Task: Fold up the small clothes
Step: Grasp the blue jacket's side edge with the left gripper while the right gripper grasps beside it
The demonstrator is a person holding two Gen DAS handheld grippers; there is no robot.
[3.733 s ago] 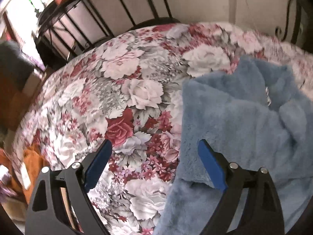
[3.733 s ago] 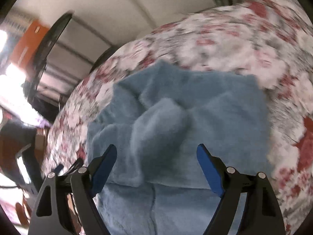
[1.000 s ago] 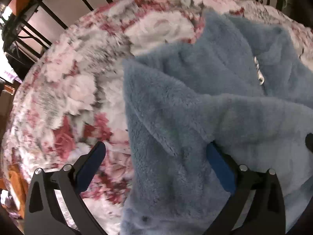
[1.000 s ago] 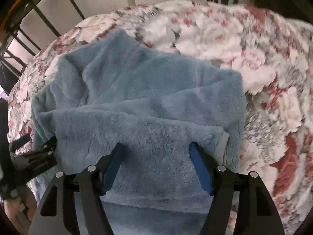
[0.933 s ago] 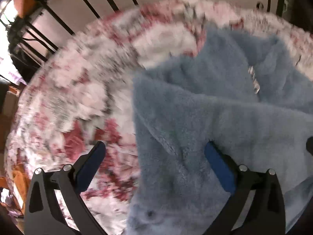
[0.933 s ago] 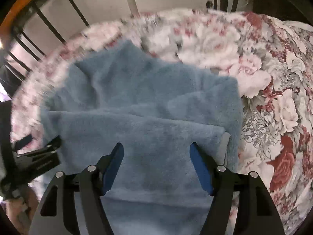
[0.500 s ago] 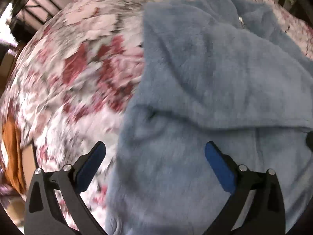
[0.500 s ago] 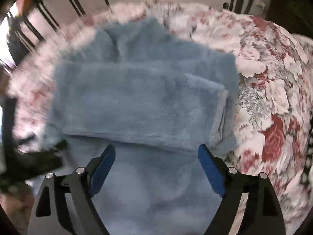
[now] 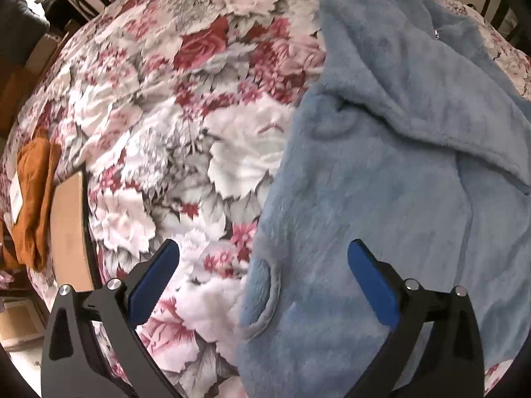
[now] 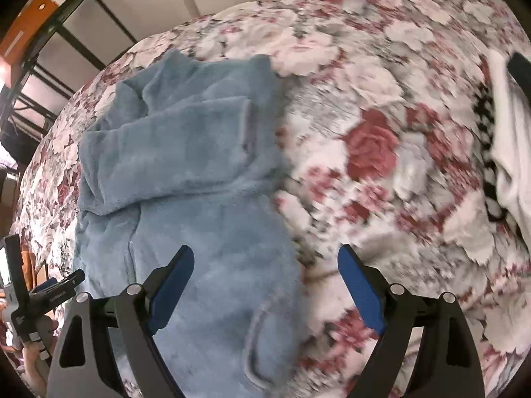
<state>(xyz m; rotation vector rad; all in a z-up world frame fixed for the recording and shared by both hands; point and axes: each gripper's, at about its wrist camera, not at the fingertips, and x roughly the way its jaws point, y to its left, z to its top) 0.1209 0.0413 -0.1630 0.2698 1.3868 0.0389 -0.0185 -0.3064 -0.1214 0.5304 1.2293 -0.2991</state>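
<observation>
A fluffy light-blue garment [image 9: 391, 172] lies flat on the floral bedspread [image 9: 172, 106], with one sleeve folded across its chest [image 10: 172, 152]. My left gripper [image 9: 262, 265] is open and empty, hovering over the garment's lower left edge by a pocket [image 9: 262, 285]. My right gripper [image 10: 265, 272] is open and empty above the garment's lower right edge [image 10: 282, 232]. The left gripper also shows at the left edge of the right wrist view [image 10: 49, 292].
An orange cloth [image 9: 33, 192] and a brown flat board [image 9: 68, 229] lie at the bed's left edge. A white garment with a black-checked trim [image 10: 504, 165] lies at the right. A dark metal bed frame [image 10: 83, 33] stands behind.
Both grippers let go of the sleeve, opened and drew back toward the garment's lower hem. The sleeve now lies folded across the chest.
</observation>
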